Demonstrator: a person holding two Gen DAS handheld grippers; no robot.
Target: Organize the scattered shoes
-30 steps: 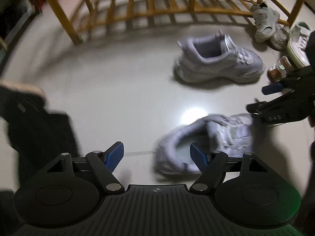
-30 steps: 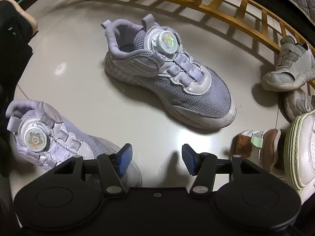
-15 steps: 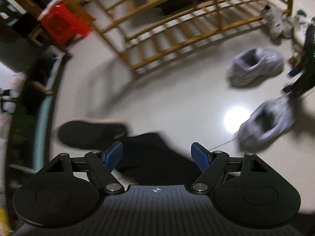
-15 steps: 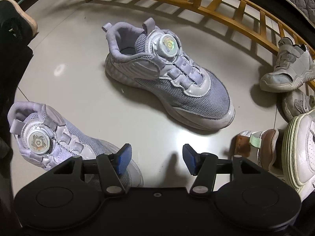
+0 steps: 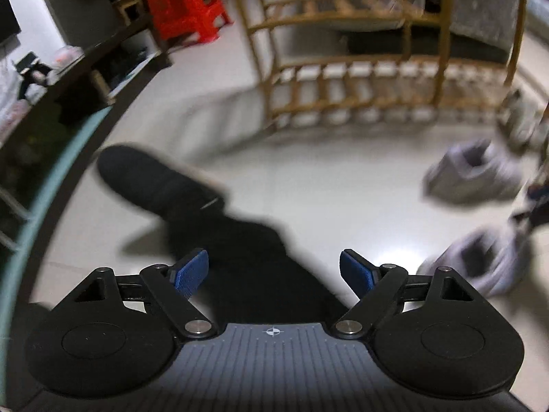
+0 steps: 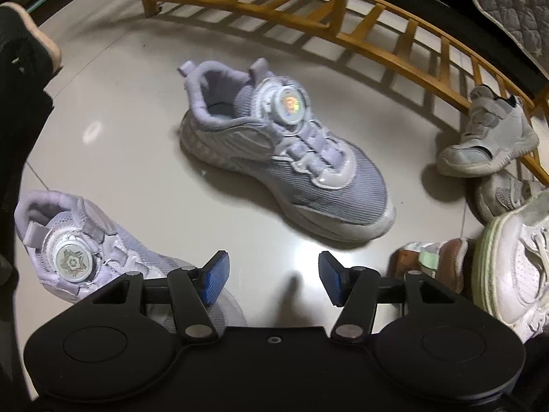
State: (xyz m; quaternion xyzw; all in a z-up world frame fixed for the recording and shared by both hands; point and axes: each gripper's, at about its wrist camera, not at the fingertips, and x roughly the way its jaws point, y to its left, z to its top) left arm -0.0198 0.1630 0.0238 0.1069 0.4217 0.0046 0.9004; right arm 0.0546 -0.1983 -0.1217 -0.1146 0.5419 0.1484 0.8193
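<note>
- Right wrist view: your right gripper hangs over bare floor with its fingers partly apart and nothing between them; it points steeply down, likely so both sneakers stay in sight.
- One lilac sneaker stands upright mid-floor, toe towards the lower right; its mate lies just beside your left finger, partly under the gripper body. Judged by this gap, the pair is not yet set together.
- A white shoe and others crowd the wooden rack at right, probably where pairs belong.
- Left wrist view (blurred): your left gripper is empty, its fingers wide and opening, aimed over a dark-trousered leg, well apart from both sneakers.
</note>
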